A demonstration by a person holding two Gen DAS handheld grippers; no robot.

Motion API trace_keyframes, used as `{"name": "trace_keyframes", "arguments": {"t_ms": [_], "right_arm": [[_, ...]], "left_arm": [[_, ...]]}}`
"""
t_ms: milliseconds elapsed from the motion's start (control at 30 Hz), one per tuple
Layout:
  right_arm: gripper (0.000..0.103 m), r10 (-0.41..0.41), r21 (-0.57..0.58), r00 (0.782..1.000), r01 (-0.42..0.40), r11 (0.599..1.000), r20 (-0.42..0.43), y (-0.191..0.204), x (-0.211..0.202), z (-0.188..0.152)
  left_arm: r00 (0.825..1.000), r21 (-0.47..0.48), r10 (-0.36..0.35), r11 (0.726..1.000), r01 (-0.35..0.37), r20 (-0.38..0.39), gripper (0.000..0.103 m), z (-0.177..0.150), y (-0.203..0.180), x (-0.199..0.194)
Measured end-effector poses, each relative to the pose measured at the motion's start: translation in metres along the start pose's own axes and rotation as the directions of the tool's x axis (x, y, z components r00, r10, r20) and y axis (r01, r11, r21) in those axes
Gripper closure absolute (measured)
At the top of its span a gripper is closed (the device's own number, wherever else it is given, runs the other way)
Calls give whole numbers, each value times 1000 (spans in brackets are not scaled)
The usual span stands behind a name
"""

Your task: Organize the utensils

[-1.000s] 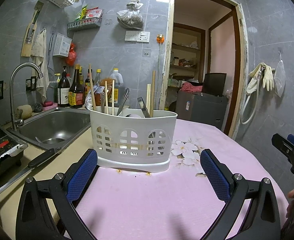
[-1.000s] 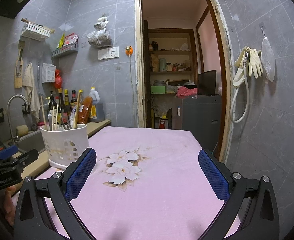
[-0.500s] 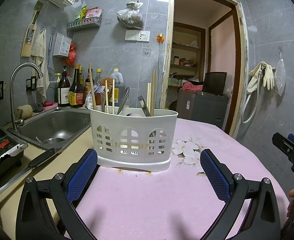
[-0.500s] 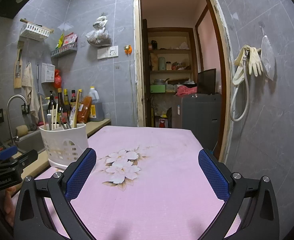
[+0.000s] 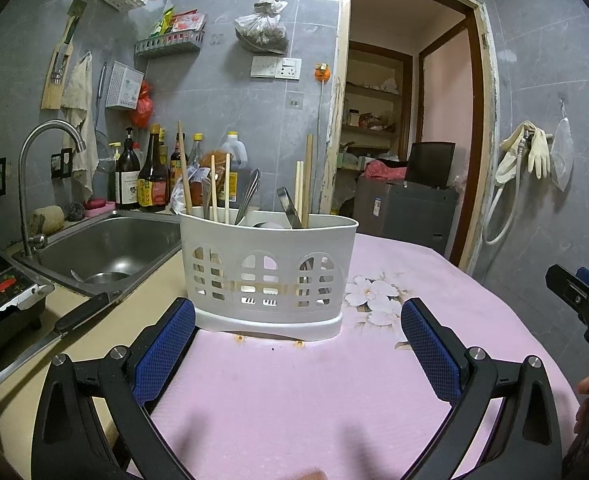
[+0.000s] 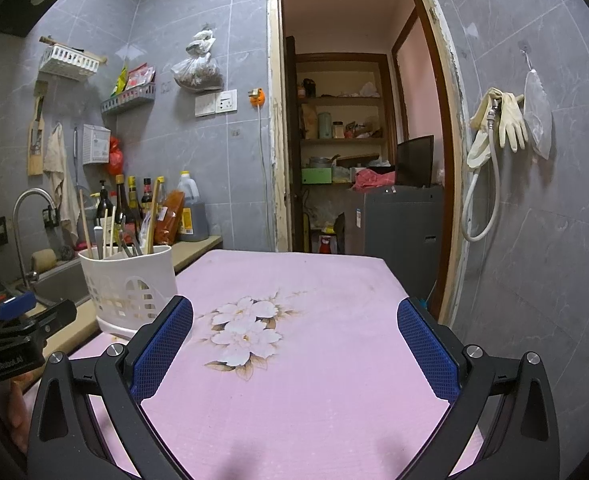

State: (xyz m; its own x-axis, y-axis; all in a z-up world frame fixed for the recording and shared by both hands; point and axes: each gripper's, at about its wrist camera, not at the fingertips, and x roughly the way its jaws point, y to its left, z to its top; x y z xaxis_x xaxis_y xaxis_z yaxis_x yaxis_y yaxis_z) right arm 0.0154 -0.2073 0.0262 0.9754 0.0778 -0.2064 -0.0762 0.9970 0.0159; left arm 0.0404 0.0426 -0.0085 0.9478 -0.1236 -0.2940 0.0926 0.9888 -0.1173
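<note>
Here the left claw [image 5: 298,344] hangs low over the pink cloth [image 5: 294,392], fingers spread wide and gripping nothing, pointed straight at the white holder [image 5: 268,272] just ahead. The right claw [image 6: 294,344] is just as wide and empty, aimed over bare cloth toward the doorway [image 6: 358,120], with the holder well off to its left. Chopsticks [image 5: 219,186] and metal utensils [image 5: 250,196] already stand upright in the holder, near the table's sink-side edge. I'd guess the sorting is done, or another piece is about to be picked out.
</note>
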Motion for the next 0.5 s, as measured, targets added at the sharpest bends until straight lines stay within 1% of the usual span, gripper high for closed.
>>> {"name": "trace_keyframes", "arguments": {"t_ms": [267,500], "right_arm": [[0,0,1,1000,0,1000,-8,-1,2,-3],[0,0,1,1000,0,1000,-13,1,4,-6]], "left_arm": [[1000,3,19,1000,-19,5,2,0,-1,1],[1000,8,8,1000,-8,2,2,-1,-2,1]]}}
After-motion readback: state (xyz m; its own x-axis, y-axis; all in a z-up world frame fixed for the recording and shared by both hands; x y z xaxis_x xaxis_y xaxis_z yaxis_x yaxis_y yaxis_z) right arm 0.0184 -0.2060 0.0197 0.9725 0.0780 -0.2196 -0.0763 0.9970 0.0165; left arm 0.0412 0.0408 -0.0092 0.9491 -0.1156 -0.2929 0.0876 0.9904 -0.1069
